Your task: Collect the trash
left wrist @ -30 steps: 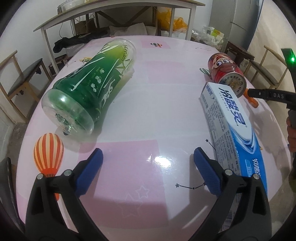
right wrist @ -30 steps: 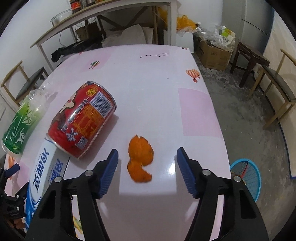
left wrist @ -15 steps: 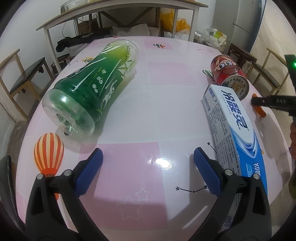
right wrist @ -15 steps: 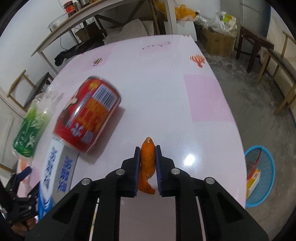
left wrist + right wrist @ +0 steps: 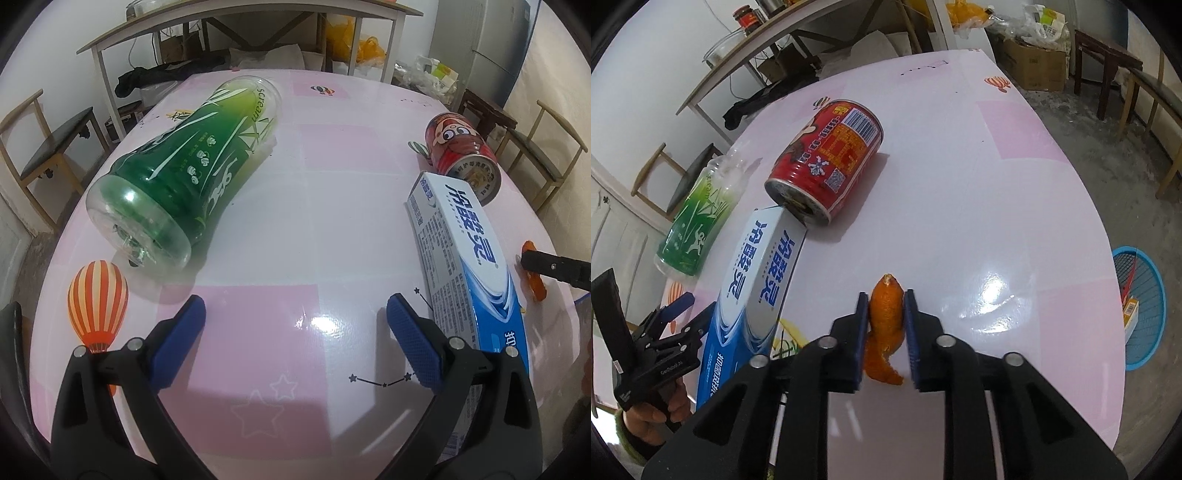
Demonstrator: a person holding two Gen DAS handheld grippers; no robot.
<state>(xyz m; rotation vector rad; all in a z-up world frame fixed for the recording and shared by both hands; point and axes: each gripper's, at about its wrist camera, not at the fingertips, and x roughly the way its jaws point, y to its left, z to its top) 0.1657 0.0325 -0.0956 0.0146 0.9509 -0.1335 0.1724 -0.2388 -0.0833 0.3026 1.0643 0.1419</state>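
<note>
A curled orange peel (image 5: 884,325) stands between the blue pads of my right gripper (image 5: 885,297), lifted just above the pink table (image 5: 979,192). The pads still touch its sides while the jaws are opening. In the left wrist view the peel (image 5: 533,288) shows at the far right edge. My left gripper (image 5: 295,332) hangs open over the table with nothing between its fingers. On the table lie a green bottle (image 5: 192,162) on its side, a red can (image 5: 461,155) and a blue-white toothpaste box (image 5: 469,251).
A blue basket (image 5: 1141,306) with some items stands on the floor right of the table. Wooden chairs (image 5: 48,144) stand on both sides. A bench table with clutter and boxes lines the back wall. A hand holds the left gripper (image 5: 683,310) at lower left.
My right gripper closed on the orange peel, lifted it and carried it toward the table's near right side. The left gripper stayed open and still.
</note>
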